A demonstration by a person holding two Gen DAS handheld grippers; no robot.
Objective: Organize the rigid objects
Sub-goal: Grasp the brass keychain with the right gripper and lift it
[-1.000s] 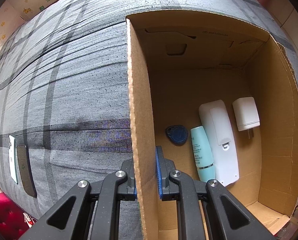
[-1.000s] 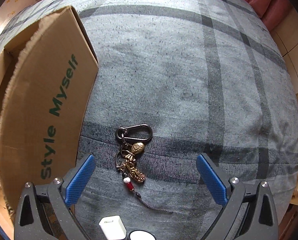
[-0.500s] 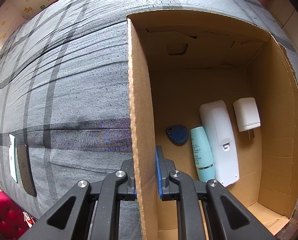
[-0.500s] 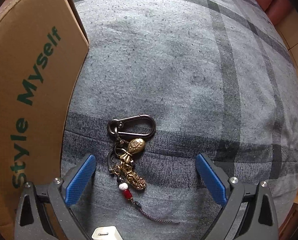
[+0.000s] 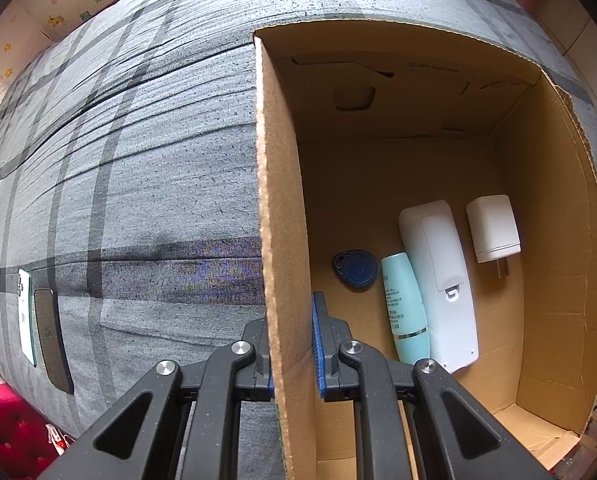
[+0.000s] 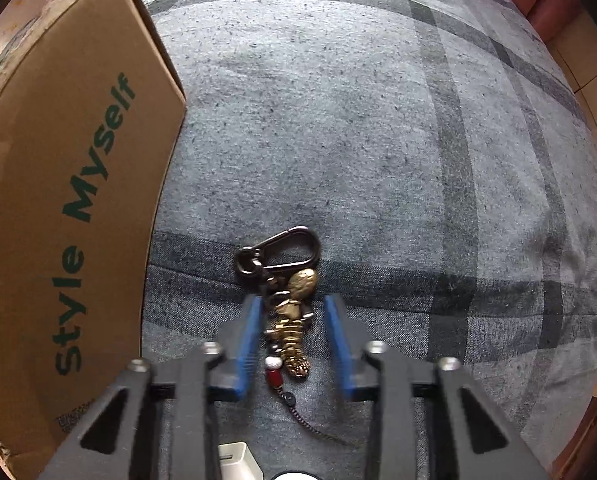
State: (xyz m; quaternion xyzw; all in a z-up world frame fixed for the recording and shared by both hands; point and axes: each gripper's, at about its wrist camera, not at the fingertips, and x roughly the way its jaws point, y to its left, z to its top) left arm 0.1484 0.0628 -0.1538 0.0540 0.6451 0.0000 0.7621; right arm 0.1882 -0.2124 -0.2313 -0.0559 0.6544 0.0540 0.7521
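- The left gripper [image 5: 292,344] is clamped on the near wall of the cardboard box [image 5: 276,208], one pad inside and one outside.
- Just beyond its inner finger, a blue key fob [image 5: 355,269], a mint tube [image 5: 404,307], a white remote [image 5: 438,284] and a white charger [image 5: 492,229] are seen lying on the box floor.
- The right gripper [image 6: 294,338] is seen closing; its blue pads [image 6: 247,344] stand on either side of the gold keychain charms [image 6: 292,320], with small gaps still visible.
- The keychain's black carabiner [image 6: 282,252] lies just past the fingertips on the grey plaid cover [image 6: 378,120].
- The box's printed side [image 6: 70,216] stands left of the fingers.
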